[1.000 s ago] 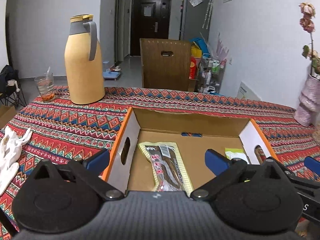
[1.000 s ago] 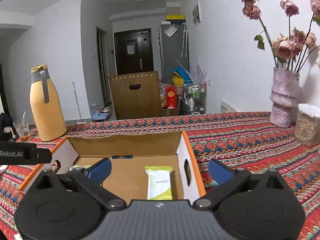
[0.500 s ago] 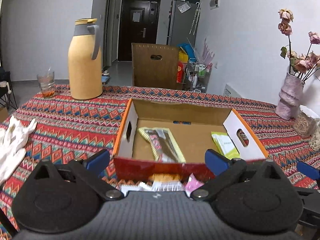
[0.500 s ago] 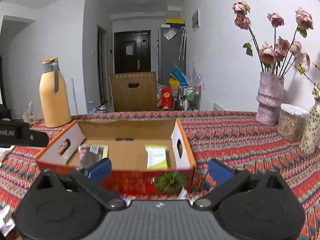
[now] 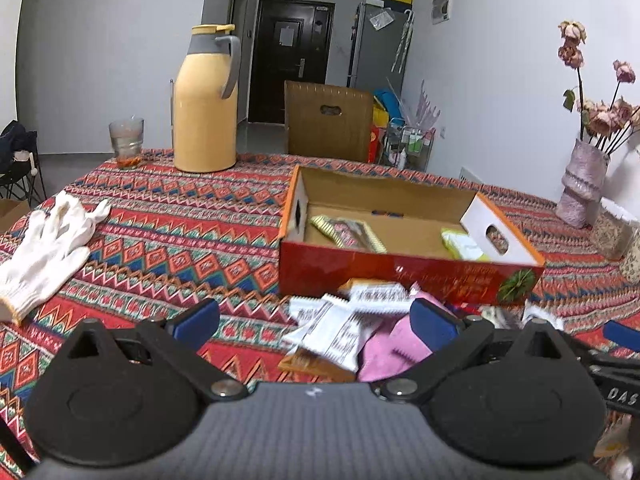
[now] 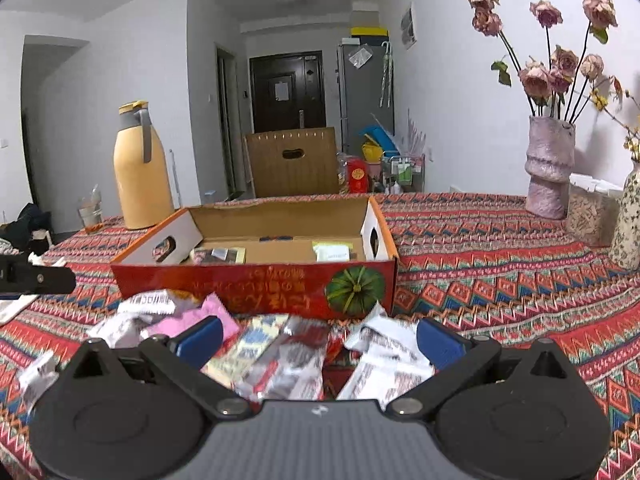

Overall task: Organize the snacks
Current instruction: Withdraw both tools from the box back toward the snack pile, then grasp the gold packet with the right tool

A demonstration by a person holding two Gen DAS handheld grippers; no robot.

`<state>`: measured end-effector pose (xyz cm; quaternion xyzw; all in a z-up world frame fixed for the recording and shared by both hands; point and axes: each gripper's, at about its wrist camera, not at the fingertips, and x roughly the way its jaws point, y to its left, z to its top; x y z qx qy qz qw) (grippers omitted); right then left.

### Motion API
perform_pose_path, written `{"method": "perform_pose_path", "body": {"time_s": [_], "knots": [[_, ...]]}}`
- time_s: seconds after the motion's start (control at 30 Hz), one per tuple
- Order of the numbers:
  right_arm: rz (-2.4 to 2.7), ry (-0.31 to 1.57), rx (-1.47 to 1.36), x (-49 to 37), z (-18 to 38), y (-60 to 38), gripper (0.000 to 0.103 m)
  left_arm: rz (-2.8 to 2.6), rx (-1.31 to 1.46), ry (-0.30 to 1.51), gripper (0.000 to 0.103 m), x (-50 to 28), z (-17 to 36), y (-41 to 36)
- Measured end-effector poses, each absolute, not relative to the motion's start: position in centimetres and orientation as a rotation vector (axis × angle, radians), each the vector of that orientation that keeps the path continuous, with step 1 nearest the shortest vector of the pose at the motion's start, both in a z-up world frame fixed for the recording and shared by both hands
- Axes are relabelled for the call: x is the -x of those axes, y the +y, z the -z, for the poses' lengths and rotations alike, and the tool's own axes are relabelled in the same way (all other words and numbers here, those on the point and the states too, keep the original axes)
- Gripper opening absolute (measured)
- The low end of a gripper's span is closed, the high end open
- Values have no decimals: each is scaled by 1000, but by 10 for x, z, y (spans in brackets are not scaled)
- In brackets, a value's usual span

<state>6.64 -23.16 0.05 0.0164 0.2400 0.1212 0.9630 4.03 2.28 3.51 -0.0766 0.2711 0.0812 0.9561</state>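
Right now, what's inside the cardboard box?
The cardboard box holds two packets: a dark, yellow-edged snack packet at its left end and a pale green one at its right. The near wall hides the front strip of the floor, so anything lying there can't be seen.

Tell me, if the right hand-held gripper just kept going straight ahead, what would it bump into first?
Most likely the loose snack packets piled on the tablecloth between the open right hand-held gripper's fingers. Just beyond them stands the red cardboard box. Depth is hard to judge through the fisheye.
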Motion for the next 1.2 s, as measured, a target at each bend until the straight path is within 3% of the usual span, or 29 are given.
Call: {"method": "perform_pose_path", "body": {"time_s": [0.37,0.47,0.83,1.1,1.17,1.2], "knots": [[-261,599,20,-57,28,-234,103,-165,175,596,103,-36,-15,31],[-270,622,19,-54,33,-231,95,-156,171,610,103,-35,-11,30],[-269,677,27,-60,45,-221,83,-113,175,651,103,-30,0,24],[-263,668,46,-55,54,-218,83,-100,182,672,103,-25,8,24],[-263,652,39,-52,54,-219,74,-99,188,676,103,-25,9,25],[-268,643,35,-50,53,-220,59,-98,189,677,103,-24,9,26]]}}
